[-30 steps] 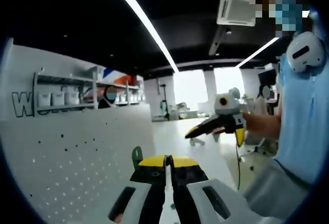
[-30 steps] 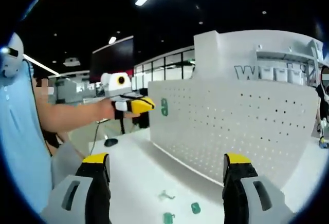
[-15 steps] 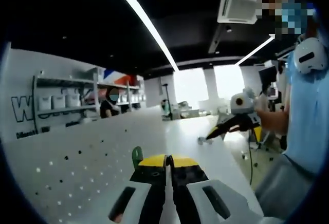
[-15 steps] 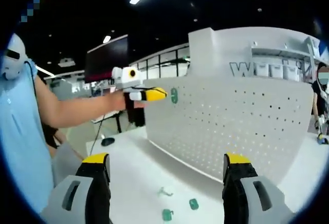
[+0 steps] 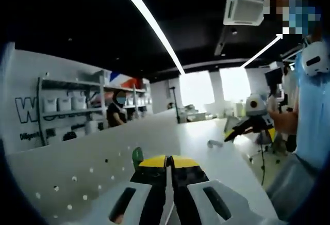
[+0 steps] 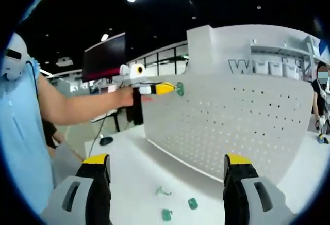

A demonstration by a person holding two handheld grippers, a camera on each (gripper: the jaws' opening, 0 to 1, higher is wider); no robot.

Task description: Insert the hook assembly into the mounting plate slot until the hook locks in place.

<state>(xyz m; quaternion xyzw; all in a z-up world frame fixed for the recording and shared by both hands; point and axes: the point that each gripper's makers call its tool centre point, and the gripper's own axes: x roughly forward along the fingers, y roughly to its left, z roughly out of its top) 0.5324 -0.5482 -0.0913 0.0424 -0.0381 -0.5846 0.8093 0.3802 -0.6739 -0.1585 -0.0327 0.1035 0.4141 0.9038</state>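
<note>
pegboard [image 6: 232, 127] white, dotted | hook [image 6: 180, 88] green | tool [image 5: 167, 169] yellow-black

Left gripper [image 6: 170, 87] holds green hook [image 6: 180, 88] against the pegboard's [image 6: 232, 127] top edge

1. A long bright ceiling light [image 5: 149, 26] runs across the dark ceiling.
2. A square air vent [image 5: 246, 7] sits in the ceiling, to the right of the light.
3. A shelf [image 5: 67, 106] on the far left wall holds white tubs [image 5: 64, 103].
4. A person in dark clothes [image 5: 116, 114] stands far off by the shelf.
5. A big dark screen [image 6: 104, 55] hangs far back on the left.
6. A small black thing [image 6: 105, 141] lies on the white table [image 6: 131, 165], near its left edge.
</note>
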